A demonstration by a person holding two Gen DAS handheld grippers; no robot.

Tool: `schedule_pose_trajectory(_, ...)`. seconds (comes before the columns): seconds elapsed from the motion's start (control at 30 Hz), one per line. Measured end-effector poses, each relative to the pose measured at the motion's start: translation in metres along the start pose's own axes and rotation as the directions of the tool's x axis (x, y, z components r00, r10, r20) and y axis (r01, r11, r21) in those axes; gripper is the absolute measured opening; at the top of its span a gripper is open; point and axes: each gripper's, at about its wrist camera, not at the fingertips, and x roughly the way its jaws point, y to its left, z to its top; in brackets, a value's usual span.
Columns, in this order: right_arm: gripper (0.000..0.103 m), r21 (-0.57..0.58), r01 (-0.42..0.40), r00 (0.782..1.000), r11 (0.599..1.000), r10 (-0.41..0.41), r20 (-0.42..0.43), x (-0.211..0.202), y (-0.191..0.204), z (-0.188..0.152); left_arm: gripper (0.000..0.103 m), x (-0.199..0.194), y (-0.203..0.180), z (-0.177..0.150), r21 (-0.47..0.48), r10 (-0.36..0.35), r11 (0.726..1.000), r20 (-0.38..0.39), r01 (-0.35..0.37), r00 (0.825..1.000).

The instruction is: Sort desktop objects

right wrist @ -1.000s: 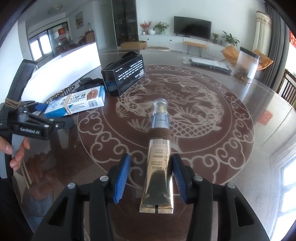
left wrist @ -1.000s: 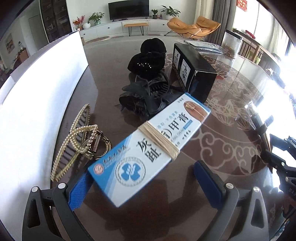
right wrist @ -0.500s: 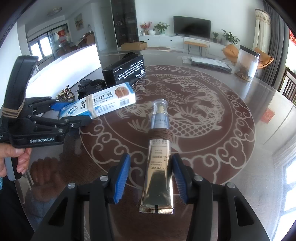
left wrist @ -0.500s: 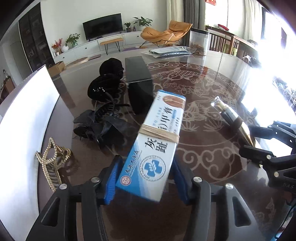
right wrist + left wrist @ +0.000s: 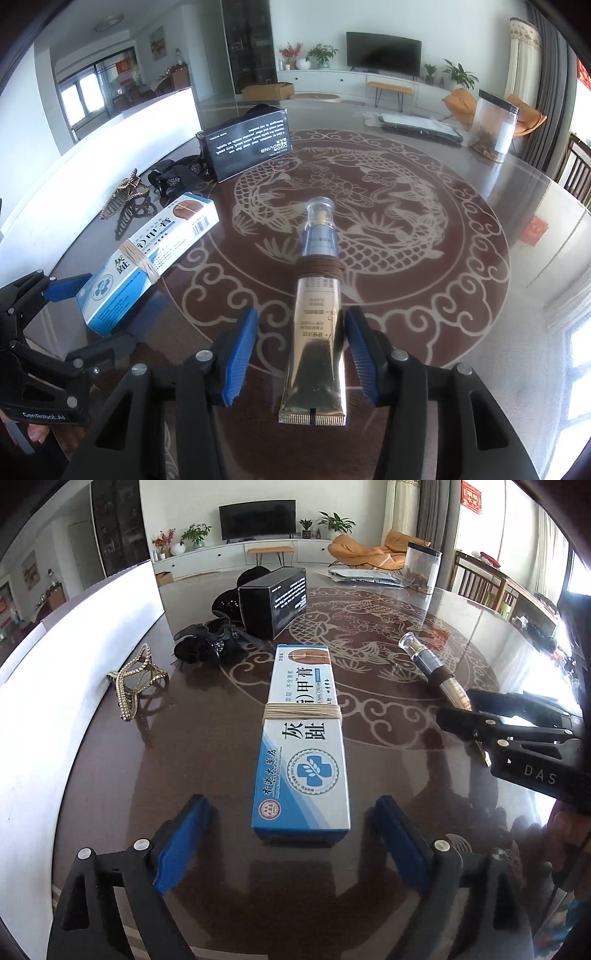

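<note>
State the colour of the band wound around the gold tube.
Dark brown band on the gold tube; clearest in the right wrist view.

We read large characters "灰趾" and "甲膏" on the blue and white carton [image 5: 302, 738], with small English "NAIL CREAM" beside them and a barcode on its side [image 5: 149, 254]. On the black box [image 5: 248, 143] white print, upside down, gives "ODOR REMOVING BAR". The right gripper [image 5: 532, 753] body carries "DAS"; the left gripper [image 5: 44, 398] body carries "GenRobot.AI". Print on the gold tube [image 5: 317, 332] is too small to read.
</note>
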Motion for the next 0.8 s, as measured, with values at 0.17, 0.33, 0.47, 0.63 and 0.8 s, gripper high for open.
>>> schedule_pose_trajectory(0.17,0.074,-0.018,0.01,1.0,1.0,-0.01,-0.014,0.002,0.003,-0.001,0.103,0.006,-0.004,0.0,-0.002,0.005,1.0,-0.011,-0.005,1.0)
schedule_pose_trajectory(0.33,0.077,-0.04,0.028,0.999,0.999,-0.028,-0.022,0.004,0.009,-0.001,0.103,0.005,-0.004,-0.001,0.0,0.005,1.0,-0.01,-0.005,1.0)
schedule_pose_trajectory(0.47,0.082,-0.053,0.035,0.999,0.998,-0.037,-0.029,0.006,0.011,-0.001,0.103,0.004,-0.004,-0.003,-0.001,0.006,1.0,-0.008,-0.006,1.0)
schedule_pose_trajectory(0.63,0.083,-0.049,0.036,0.999,0.998,-0.037,-0.03,0.006,0.01,-0.001,0.103,0.004,-0.004,-0.004,-0.005,0.008,1.0,-0.004,-0.008,1.0)
schedule_pose_trajectory(0.8,0.084,-0.051,0.032,0.999,0.998,-0.034,-0.032,0.006,0.009,-0.001,0.103,0.004,-0.003,-0.004,-0.005,0.008,1.0,-0.004,-0.008,1.0)
